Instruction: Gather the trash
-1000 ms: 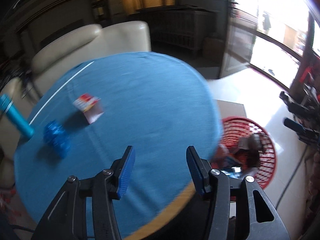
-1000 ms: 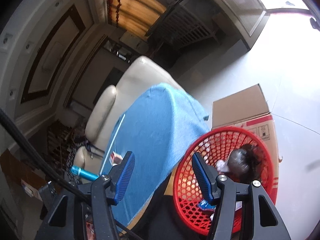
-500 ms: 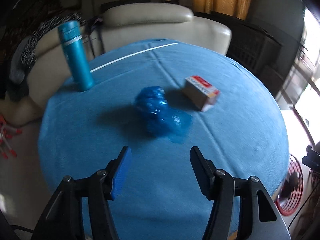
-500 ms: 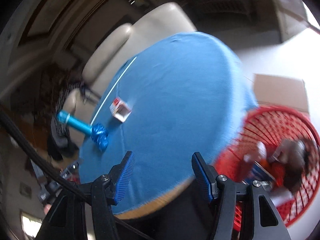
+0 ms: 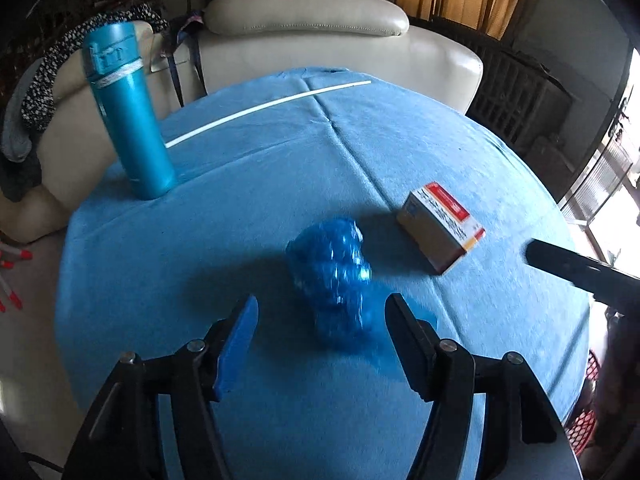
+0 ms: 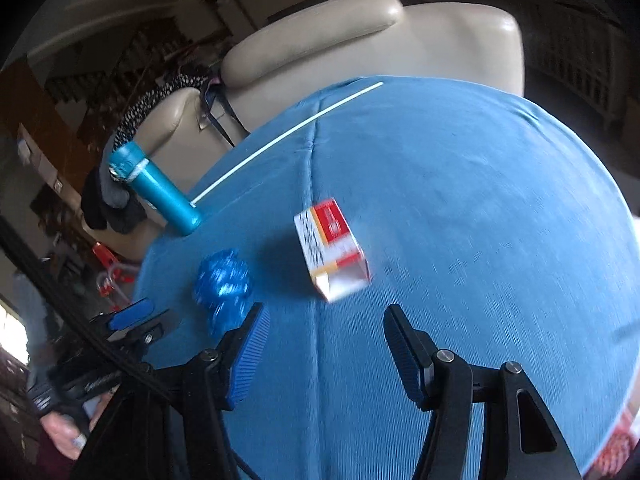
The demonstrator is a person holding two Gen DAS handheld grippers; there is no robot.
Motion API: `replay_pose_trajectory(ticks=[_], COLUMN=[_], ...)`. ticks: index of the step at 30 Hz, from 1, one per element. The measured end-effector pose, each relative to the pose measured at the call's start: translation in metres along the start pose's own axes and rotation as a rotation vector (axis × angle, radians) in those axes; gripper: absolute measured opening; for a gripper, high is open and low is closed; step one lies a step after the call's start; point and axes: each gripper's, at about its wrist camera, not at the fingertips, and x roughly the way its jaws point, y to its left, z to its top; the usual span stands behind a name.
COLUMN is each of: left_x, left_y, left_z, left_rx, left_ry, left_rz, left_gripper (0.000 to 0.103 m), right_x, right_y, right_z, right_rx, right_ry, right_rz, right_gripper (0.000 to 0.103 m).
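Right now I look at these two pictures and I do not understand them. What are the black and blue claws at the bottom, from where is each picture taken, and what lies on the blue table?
The claws are two hand-held grippers; a person carries one in each hand. Each has a wide-angle camera that looks along its two fingers, so each picture shows its own gripper at the bottom.

One picture comes from the left gripper, the other from the right gripper. Both are open and hold nothing.

On the round table with a blue cloth lie a crumpled blue wrapper and a small red and white box. A teal bottle stands upright near the far edge, beside a thin white stick.

The left gripper points at the wrapper, the right one at the box. A cream sofa stands behind.
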Motion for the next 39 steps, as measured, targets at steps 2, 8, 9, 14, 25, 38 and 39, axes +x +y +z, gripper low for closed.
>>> replay_pose_trajectory(ticks=[2,8,9,14,25,38,39], left_x=[0.009,0.034,0.037,0.056,0.055,-0.058,-0.064], left_y=[0.002,0.002,0.001,0.004,0.004,-0.056,-0.061], left_z=[0.009,0.024,0.025,0.024,0.018,-0.002,-0.005], left_rx=[-0.014,-0.036,-0.035,-0.051,-0.093,0.102,0.118], left_ry=[0.015,0.059,0.063,0.099,0.073,-0.174,-0.193], left_rz=[-0.019,-0.062,-0.064,-0.057,-0.067,0.13,0.142], left_gripper=[0.067,0.067,0.067,0.067,0.054,0.054,0.054], right_x=[0.022,0.063,0.07,0.094,0.071,-0.069,-0.076], right_y=[-0.001,-0.004,-0.003,0.009,0.009,0.013,0.014], right_z=[0.015,0.043,0.046,0.045,0.022,-0.016,-0.019], right_rx=[-0.011,-0.004,-0.005,-0.047,-0.089,-0.023,-0.023], right_ry=[0.015,0.042,0.048,0.085,0.031,-0.161,-0.172], right_rz=[-0.007,-0.003,0.005,-0.016,-0.09,-0.013,-0.011], right_gripper=[0.066,0.067,0.068,0.069,0.051,0.051,0.051])
